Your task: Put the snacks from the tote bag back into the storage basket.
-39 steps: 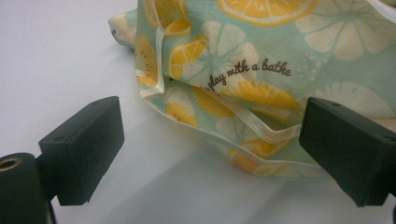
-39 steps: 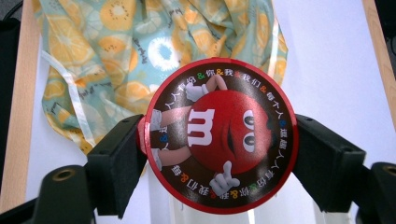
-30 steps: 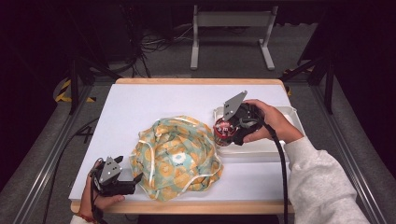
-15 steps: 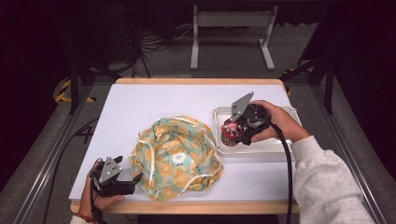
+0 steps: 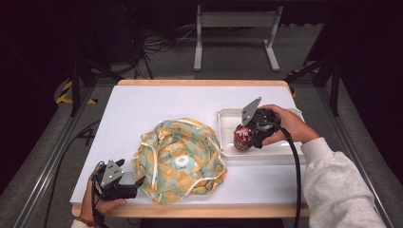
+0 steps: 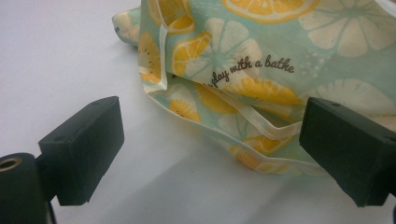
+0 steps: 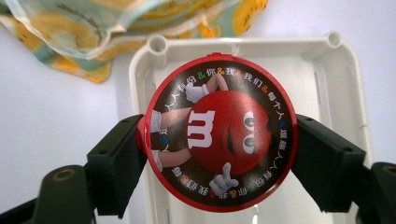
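A crumpled lemon-print cloth bag (image 5: 179,160) with cream trim lies on the white table (image 5: 157,107), left of centre. My left gripper (image 5: 135,184) stands open at its front-left edge, and the cloth's folded hem (image 6: 261,126) lies between the black jaws without being pinched. My right gripper (image 5: 241,137) is shut on a round red M&M's tin (image 5: 243,138), held over the left part of a white tray (image 5: 266,154). The tin's lid (image 7: 219,133) faces the right gripper view, with the tray's floor (image 7: 327,93) behind it.
The tray sits at the table's right side. The wooden table edge (image 5: 199,210) runs along the front. Beyond the table stand a metal frame (image 5: 235,33) and floor cables (image 5: 157,45).
My right gripper has carried the tin rightward from beside the cloth to over the tray. The left gripper has stayed by the cloth's corner.
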Demonstrator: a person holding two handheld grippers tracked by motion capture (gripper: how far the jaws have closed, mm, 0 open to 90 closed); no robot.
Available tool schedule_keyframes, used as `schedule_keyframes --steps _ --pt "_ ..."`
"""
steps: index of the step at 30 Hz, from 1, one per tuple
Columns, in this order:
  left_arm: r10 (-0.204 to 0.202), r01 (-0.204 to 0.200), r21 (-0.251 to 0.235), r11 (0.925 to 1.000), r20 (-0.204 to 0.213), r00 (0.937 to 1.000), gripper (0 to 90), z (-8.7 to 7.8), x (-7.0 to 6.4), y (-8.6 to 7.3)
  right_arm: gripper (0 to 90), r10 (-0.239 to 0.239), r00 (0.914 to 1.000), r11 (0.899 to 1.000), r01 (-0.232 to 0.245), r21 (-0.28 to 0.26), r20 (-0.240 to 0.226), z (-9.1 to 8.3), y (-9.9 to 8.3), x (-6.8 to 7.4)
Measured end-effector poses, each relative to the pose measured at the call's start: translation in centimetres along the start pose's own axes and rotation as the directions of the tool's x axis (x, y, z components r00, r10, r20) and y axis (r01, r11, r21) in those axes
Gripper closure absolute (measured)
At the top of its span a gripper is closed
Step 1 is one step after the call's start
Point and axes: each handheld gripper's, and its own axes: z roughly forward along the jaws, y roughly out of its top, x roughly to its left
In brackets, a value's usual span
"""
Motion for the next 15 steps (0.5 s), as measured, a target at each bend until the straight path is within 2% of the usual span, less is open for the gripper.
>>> schedule_keyframes --steps 15 --pt "-0.004 0.004 0.003 1.0000 0.000 1.0000 7.2 0.0 0.0 -0.1 23.4 0.039 0.9992 0.998 -0.039 0.059 -0.010 2.1 -2.0 -1.1"
